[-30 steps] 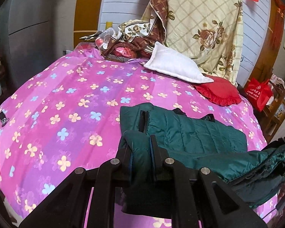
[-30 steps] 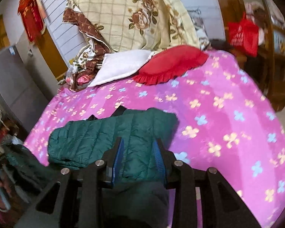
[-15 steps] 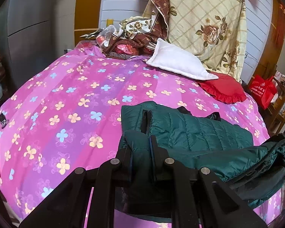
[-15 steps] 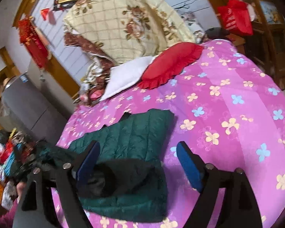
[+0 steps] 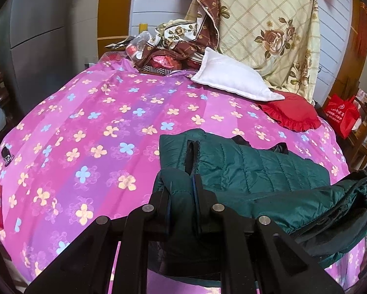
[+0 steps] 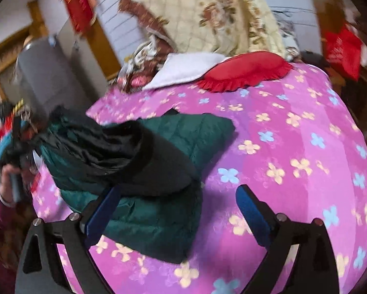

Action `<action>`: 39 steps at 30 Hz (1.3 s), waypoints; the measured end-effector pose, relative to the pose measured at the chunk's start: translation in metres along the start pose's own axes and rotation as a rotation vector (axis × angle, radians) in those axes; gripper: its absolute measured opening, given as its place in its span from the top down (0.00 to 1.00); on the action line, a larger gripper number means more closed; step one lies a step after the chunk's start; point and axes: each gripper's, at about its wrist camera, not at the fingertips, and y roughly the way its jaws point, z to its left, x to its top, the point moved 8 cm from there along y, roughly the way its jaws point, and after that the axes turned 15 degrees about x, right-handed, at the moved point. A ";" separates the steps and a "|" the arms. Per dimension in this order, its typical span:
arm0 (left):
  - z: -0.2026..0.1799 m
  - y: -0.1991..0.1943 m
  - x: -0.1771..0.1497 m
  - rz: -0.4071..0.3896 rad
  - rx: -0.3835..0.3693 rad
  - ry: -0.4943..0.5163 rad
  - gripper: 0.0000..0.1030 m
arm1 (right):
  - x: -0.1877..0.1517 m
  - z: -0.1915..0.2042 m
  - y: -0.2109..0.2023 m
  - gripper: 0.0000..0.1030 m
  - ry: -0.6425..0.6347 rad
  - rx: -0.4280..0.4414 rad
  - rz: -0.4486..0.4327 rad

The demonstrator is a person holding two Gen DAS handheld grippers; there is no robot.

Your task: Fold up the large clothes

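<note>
The green quilted jacket (image 5: 244, 171) lies half-folded at the near right of the pink flowered bedspread (image 5: 97, 134), and its slippery padded fold could spring open or slide off the near edge if the single pinch slips. The left gripper (image 5: 181, 196) reaches in low, clamped on a near fold, while the right gripper (image 6: 176, 208) hovers above the near corner, jaws spread wide, holding nothing
</note>
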 end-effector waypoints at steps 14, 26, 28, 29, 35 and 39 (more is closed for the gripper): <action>0.003 0.017 0.020 -0.003 0.026 -0.041 1.00 | 0.037 0.021 0.045 0.70 -0.126 -0.075 -0.017; -0.024 0.075 0.062 0.017 0.090 -0.078 1.00 | 0.098 -0.019 0.070 0.71 0.033 -0.185 -0.113; -0.028 0.086 0.062 0.023 0.104 -0.074 1.00 | 0.101 -0.029 0.080 0.71 0.052 -0.197 -0.103; -0.030 0.094 0.062 0.027 0.111 -0.073 1.00 | 0.103 -0.035 0.087 0.71 0.058 -0.206 -0.096; -0.038 0.118 0.059 0.035 0.136 -0.070 1.00 | 0.103 -0.063 0.115 0.71 0.085 -0.256 -0.061; -0.042 0.126 0.057 0.032 0.144 -0.063 1.00 | 0.094 -0.080 0.134 0.71 0.133 -0.272 -0.030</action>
